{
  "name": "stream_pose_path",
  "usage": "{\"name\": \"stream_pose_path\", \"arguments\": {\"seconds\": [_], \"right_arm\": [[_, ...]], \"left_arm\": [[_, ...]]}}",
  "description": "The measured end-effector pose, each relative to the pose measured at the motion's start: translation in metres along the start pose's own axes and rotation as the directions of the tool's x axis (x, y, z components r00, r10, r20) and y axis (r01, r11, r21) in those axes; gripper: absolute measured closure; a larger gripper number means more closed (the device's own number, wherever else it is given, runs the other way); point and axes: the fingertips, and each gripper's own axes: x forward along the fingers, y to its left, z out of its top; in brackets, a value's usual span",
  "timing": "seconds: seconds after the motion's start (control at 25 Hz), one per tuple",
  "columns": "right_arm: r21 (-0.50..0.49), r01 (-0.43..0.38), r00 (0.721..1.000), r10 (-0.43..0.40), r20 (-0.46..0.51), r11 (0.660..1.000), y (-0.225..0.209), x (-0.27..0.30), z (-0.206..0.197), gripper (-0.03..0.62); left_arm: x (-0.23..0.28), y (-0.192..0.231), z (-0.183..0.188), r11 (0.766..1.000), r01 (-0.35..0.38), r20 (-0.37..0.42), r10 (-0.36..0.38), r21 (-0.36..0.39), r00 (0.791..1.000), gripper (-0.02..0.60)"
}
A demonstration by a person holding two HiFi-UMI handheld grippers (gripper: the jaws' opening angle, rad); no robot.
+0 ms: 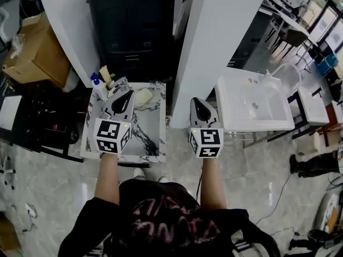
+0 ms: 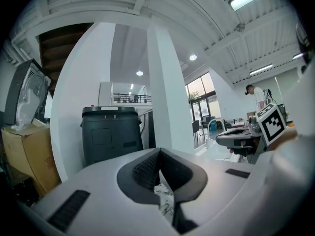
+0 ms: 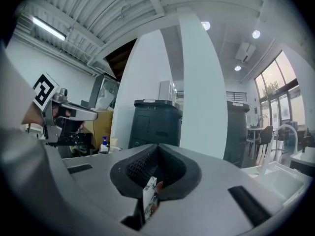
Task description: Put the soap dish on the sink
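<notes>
Your left tongs [image 1: 126,95] are hovering pressed together, empty, over the marble table [image 1: 151,135]; your right tongs [image 1: 197,103] are doing likewise. The soap dish [image 1: 143,97] is lying just ahead-right of the left tips, nearer that hand. The sink [image 1: 241,103] is standing well right.

Two grippers [image 1: 125,96] [image 1: 198,105], one sink [image 1: 222,107] (white)

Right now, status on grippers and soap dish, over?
Both shut, empty: left gripper over marble table, right gripper between table and sink. On table by left gripper: soap dish, not gripped. No obstruction seen.
</notes>
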Motion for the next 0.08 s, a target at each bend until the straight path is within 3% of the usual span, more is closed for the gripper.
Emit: {"name": "stream_pose_path", "arguments": {"seconds": [0.08], "right_arm": [[0.0,-0.003,1.0,0.003,-0.003,1.0,-0.0005,-0.002,-0.0018,0.582]], "left_arm": [[-0.0024,-0.0015,-0.0007,1.0,-0.004,-0.003,0.004,0.0,1.0,0.568]]}}
